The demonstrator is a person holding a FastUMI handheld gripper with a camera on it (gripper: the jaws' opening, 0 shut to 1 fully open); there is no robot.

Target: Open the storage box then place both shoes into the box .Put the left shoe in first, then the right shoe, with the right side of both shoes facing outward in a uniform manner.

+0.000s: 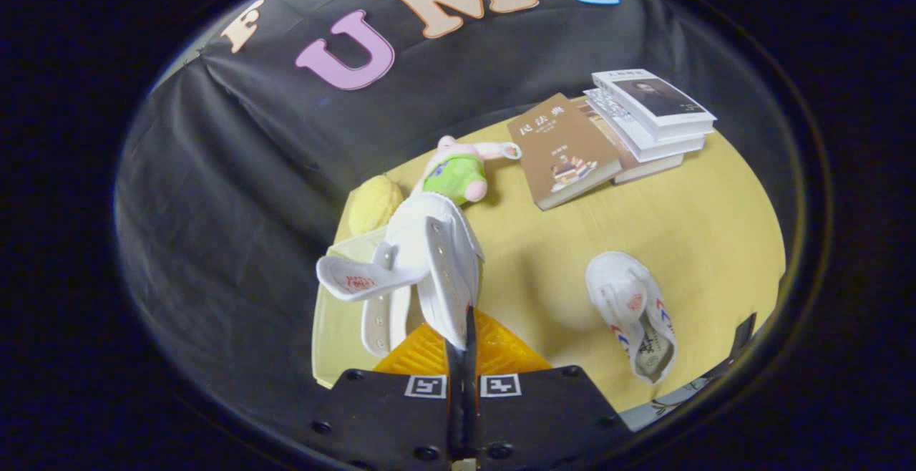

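My gripper [464,338] is shut on the side wall of a white shoe [422,256], held up off the yellow table [701,227]. The shoe's strap tongue sticks out to the left and its toe points away from me. Under and to the left of the held shoe lies the pale translucent storage box [335,313], mostly hidden by the shoe; I cannot tell how its lid stands. The second white shoe [633,310], with red and blue marks, lies on the table to the right of the fingers, its opening toward me.
Beyond the held shoe lie a pink plush toy in a green shirt [458,170] and a yellow plush [373,202]. A brown book [565,149] leans on a stack of books [655,117] at the table's far right. Black cloth wall stands behind.
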